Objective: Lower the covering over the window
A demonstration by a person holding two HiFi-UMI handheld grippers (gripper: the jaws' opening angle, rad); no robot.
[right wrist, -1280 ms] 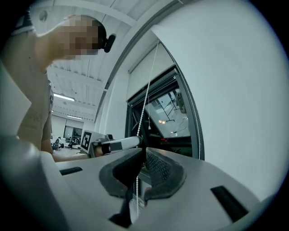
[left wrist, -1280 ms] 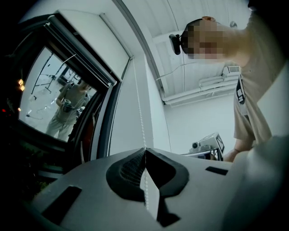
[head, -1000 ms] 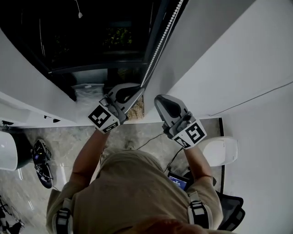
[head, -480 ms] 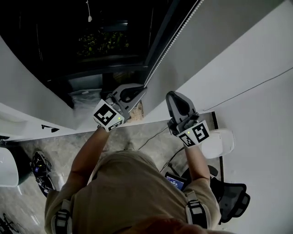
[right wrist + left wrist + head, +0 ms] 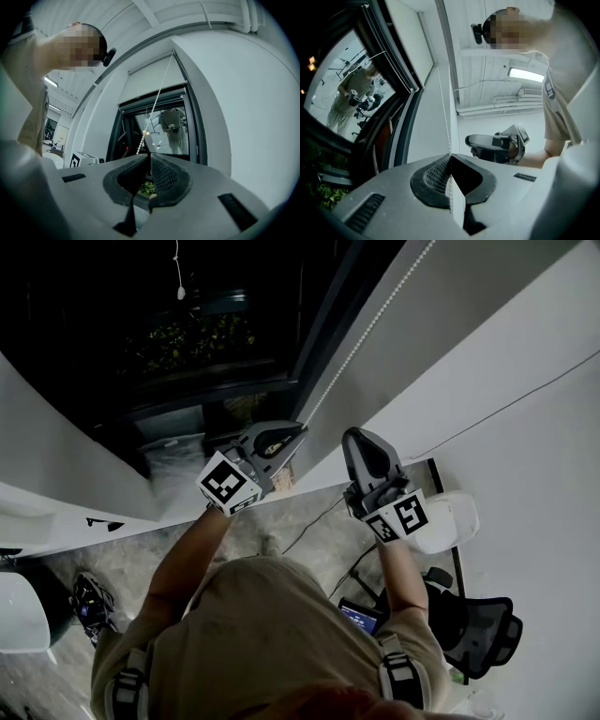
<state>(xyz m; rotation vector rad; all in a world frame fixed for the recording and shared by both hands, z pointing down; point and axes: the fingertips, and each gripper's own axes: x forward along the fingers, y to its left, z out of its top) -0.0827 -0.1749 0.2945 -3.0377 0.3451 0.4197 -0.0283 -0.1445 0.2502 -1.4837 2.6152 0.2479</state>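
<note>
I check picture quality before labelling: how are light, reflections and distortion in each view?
Head view: dim overall, the window almost black. Left gripper view: strong wide-angle bending, the window shows reflections, a ceiling lamp is the brightest spot. Right gripper view: dark rounded corners, the straight wall looks curved.

Black mesh chair (image 5: 480, 636), white seat (image 5: 450, 521), cable (image 5: 310, 525) on grey floor (image 5: 141, 559)

From the head we look steeply down over our own torso (image 5: 272, 634) onto the left hand-held gripper (image 5: 296, 429) and the right hand-held gripper (image 5: 354, 435), close beside the window (image 5: 187, 343). Each gripper view rides just behind its own jaws and tilts slightly upward. The left one faces along the wall (image 5: 426, 117) and catches the right hand-held gripper. The right one faces the window. All three views share the bead cord (image 5: 370, 329).
</note>
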